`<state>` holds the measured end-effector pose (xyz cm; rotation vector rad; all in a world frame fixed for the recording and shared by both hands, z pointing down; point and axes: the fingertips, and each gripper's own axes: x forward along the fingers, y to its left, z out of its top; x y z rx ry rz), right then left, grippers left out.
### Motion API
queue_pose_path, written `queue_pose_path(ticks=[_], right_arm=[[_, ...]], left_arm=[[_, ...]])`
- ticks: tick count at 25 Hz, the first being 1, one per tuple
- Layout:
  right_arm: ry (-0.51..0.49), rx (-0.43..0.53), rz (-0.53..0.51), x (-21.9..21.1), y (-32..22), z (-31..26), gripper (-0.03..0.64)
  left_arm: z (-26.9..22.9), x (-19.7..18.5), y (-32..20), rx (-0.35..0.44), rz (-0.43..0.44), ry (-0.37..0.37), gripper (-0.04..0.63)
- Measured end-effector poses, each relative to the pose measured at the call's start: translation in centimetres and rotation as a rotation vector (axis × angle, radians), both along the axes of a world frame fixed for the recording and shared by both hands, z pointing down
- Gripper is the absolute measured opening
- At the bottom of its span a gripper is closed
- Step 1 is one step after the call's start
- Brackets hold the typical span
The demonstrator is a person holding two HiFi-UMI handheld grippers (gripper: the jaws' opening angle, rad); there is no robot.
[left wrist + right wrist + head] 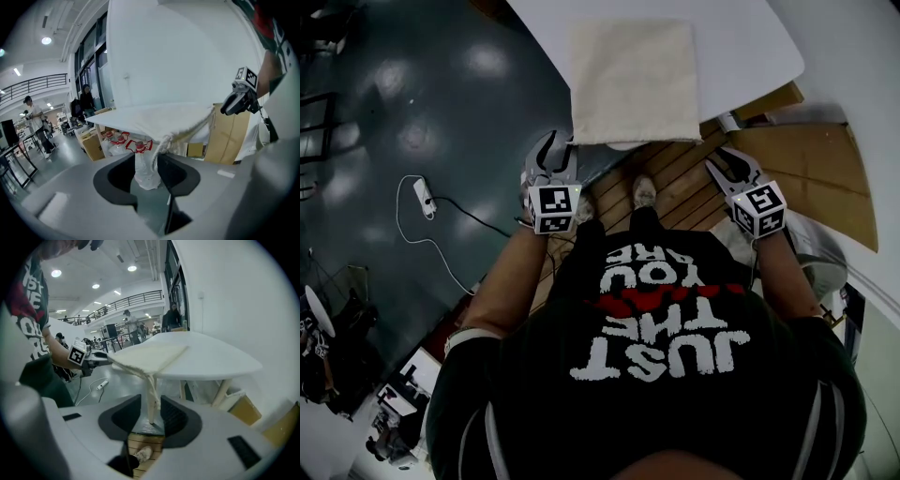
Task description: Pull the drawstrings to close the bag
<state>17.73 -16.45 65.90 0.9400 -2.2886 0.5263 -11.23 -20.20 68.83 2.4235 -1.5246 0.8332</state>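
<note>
**A:** Where's the bag (633, 80) rn?

**B:** Flat on the white desk (750, 47), mouth edge toward the person, right at the desk's near edge. Prob so both cords hang free off the front corners.

**A:** Grippers?

**B:** Left hand-held gripper (149, 161): jaws apart. The left drawstring (161, 143) drops from the bag corner into the gap and lies against one pad, w/ background showing on the other side. Not pinched, I'd say. Right hand-held gripper (150, 404): jaws wide. The right drawstring (151, 394) hangs btwn the pads w/ a gap each side, so not clamped either.

**A:** Why one per corner?

**B:** My guess: the cords exit at opposite ends of the mouth, so pulling them apart cinches it. Each gripper angles down at its own corner, well apart from the other.

**A:** Materials?

**B:** Bag's cream woven cloth, matte, a plain rectangle. It lies limp & flat and looks empty. Cords are pale, soft, a bit twisted, thin vs the pads. Pads are dark & ribbed, should bite cord ok once shut. Desk top is smooth w/ a rounded corner, so the cloth may slide when pulled.

**A:** Stage?

**B:** Pre-grip, imo. The mouth edge is mostly straight, w/ little gathering.
</note>
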Motion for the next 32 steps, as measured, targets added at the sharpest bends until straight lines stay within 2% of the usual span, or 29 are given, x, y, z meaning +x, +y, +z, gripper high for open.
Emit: queue_pose_path(ticks=[7, 9, 12, 17, 22, 25, 26, 29, 32], right_arm=[[-0.015, -0.010, 0.015, 0.8, 0.6, -0.1, 0.104], [-0.018, -0.011, 0.019, 1.0, 0.7, -0.2, 0.104], [-0.019, -0.012, 0.020, 1.2, 0.9, -0.3, 0.104], [-0.020, -0.021, 0.022, 1.5, 1.2, -0.3, 0.104], [-0.017, -0.023, 0.017, 1.5, 1.4, -0.3, 0.104], [-0.015, -0.026, 0.008, 1.2, 1.8, -0.3, 0.104], [-0.014, -0.027, 0.008, 1.3, 1.8, -0.3, 0.104], [-0.011, -0.031, 0.012, 1.4, 1.8, -0.2, 0.104], [-0.008, -0.033, 0.011, 1.3, 1.6, -0.3, 0.104]], left_arm=[[-1.6, -0.8, -2.0, 0.026, -0.111, 0.029, 0.132], [-1.2, -0.6, -1.9, 0.034, -0.089, -0.004, 0.132], [-0.5, 0.5, -0.5, 0.041, 0.004, -0.085, 0.132], [0.1, 2.0, 1.1, 0.057, 0.091, -0.147, 0.132], [0.1, 1.9, -0.9, 0.063, 0.039, -0.127, 0.130], [0.1, 1.8, -1.5, 0.083, 0.056, -0.159, 0.127], [-0.1, 2.0, -1.5, 0.098, 0.073, -0.173, 0.111], [-0.7, 2.6, -1.4, 0.137, 0.123, -0.197, 0.003], [-0.7, 2.7, -1.1, 0.119, 0.145, -0.189, 0.003]])
